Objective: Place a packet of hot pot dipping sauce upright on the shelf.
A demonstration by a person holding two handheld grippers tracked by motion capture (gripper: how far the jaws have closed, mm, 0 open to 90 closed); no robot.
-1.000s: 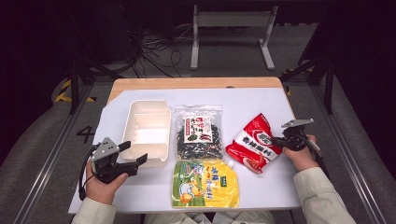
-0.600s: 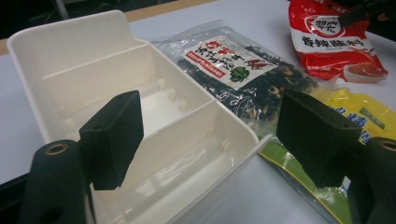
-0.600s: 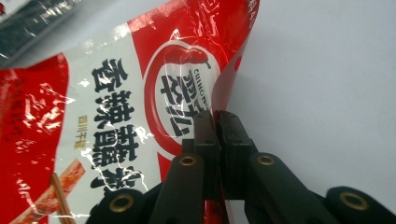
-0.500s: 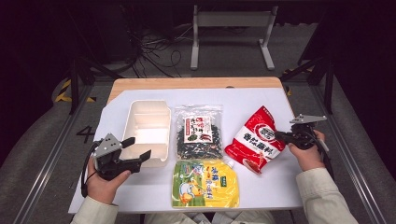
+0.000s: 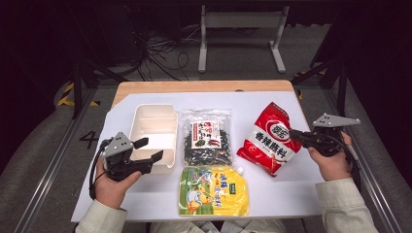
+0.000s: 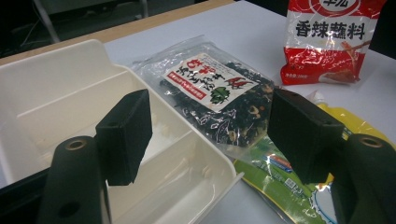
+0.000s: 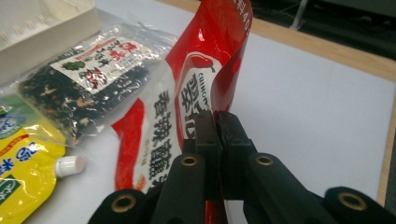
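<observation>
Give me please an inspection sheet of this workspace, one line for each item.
Surface: white sheet on wooden table.
Job's things: red packet, one edge lifted; white divided box, empty.
Clutter: clear bag of dark dried food; yellow spout pouch.
Grippers: right hand-held gripper shut on red packet; left hand-held gripper open at the box's near end, jaws just closing, nothing pressed.
Cables: black cable from the left one.
Surroundings: floor cables, metal stand.

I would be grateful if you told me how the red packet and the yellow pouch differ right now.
The red packet is pinched at its edge by the right gripper and partly lifted and curled; the yellow pouch lies flat, untouched. The red packet is red and white with no spout; the yellow pouch is yellow and green with a white screw cap. Both are printed soft food bags on the white table.
</observation>
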